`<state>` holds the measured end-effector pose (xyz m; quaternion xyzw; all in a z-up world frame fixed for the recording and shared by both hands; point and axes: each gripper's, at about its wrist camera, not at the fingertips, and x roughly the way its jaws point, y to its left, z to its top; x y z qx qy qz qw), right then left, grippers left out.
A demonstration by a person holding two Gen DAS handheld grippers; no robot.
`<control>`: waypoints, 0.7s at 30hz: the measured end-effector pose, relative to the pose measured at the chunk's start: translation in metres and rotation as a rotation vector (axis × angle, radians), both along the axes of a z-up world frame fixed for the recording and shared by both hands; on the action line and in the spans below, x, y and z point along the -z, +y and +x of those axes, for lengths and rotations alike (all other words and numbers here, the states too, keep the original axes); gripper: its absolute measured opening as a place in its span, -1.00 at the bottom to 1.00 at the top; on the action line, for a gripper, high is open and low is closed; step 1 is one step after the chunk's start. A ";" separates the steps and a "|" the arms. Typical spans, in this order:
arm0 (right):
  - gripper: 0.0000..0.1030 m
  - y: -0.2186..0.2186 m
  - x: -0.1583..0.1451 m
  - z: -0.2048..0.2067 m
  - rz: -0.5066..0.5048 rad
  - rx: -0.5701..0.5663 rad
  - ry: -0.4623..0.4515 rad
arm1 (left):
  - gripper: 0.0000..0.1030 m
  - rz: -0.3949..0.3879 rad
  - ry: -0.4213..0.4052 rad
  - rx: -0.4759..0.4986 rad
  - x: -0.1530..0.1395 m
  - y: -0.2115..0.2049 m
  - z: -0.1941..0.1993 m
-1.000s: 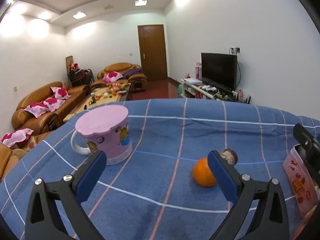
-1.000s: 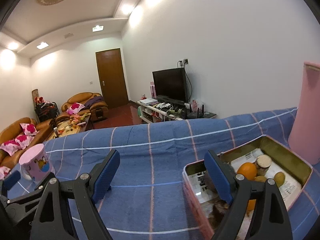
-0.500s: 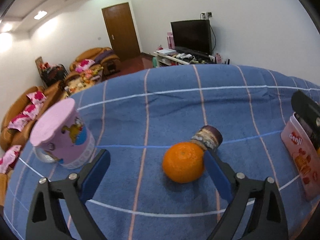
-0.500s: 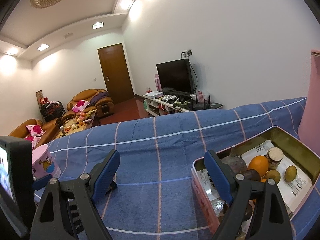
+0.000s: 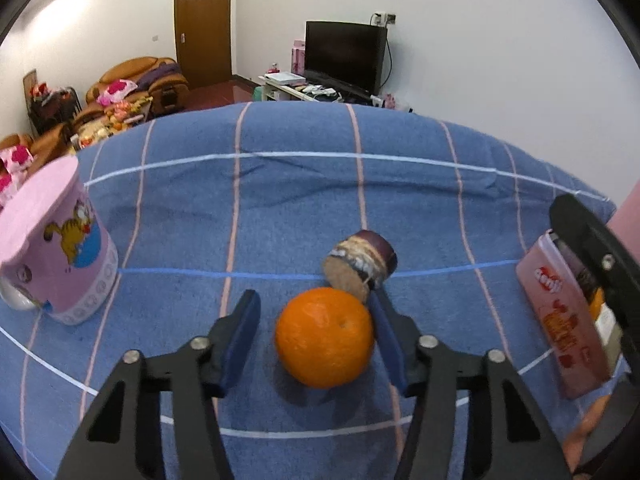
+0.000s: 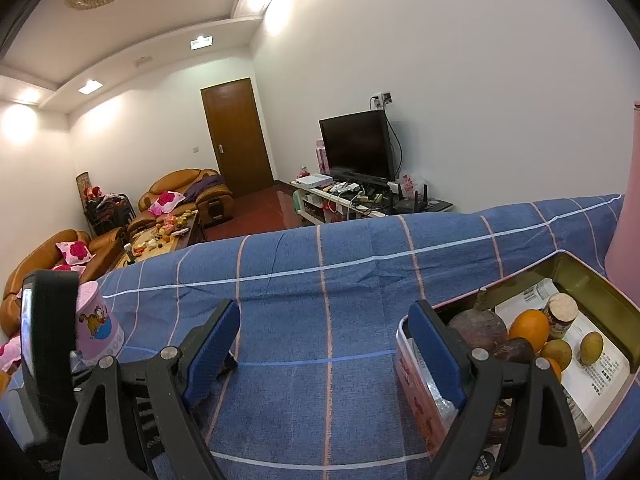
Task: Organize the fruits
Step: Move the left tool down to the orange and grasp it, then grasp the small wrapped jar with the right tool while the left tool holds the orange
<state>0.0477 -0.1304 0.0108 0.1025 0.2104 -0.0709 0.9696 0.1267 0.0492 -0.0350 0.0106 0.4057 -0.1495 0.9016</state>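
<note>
Centrally, in the left wrist view, an orange (image 5: pixel 324 336) sits on the blue checked cloth of the table (image 5: pixel 304 200): round, bright, evenly coloured, skin finely dimpled, a small dark dot on its upper right face. Left hand-held gripper (image 5: pixel 316 328) straddles it; jaws have just been closing, the right pad touching or nearly touching the fruit's side, the left pad apart with cloth showing between, so not clamped yet. Just behind the orange, touching or almost, a small jar (image 5: pixel 362 266) lies on its side, cork end toward the camera, dark purple cap away, twine around its middle. Pink cartoon-cat mug (image 5: pixel 56 256) stands at the left, mouth covered by a pink lid, white handle at its lower left. Rectangular tin (image 6: pixel 592 280), pink outside and gold-green inside, rests on the table at the right, open, with printed paper on its floor. Inside, in the right wrist view: another orange (image 6: pixel 528 330), an upright cork-topped jar (image 6: pixel 562 314) touching it, two yellow-green round fruits (image 6: pixel 591 347), a dark brown rounded fruit (image 6: pixel 478 330), a smaller dark one in front of it. Right hand-held gripper (image 6: pixel 324 356) has its jaws spread wide and empty, its right finger overlapping the tin's near corner; contact there cannot be told.
</note>
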 end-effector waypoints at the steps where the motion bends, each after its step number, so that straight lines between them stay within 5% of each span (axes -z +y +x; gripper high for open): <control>1: 0.70 0.000 0.000 0.000 0.000 -0.001 0.002 | -0.06 -0.019 0.005 0.008 0.000 0.001 -0.002; 7: 0.70 0.005 -0.001 0.002 -0.019 -0.015 0.007 | -0.07 -0.015 0.002 -0.001 0.000 0.005 -0.013; 12: 0.70 0.008 -0.001 0.003 -0.031 -0.022 0.012 | 0.13 0.048 0.026 -0.002 0.005 -0.005 -0.013; 14: 0.70 0.008 -0.001 0.003 -0.030 -0.021 0.011 | -0.09 0.019 0.025 0.000 0.004 -0.004 -0.013; 18: 0.70 0.009 0.001 0.006 -0.018 -0.038 0.025 | -0.10 -0.029 0.030 -0.043 0.003 0.009 -0.010; 21: 0.70 0.013 0.004 0.014 -0.001 -0.069 0.059 | -0.11 0.017 -0.003 -0.129 0.000 0.015 -0.013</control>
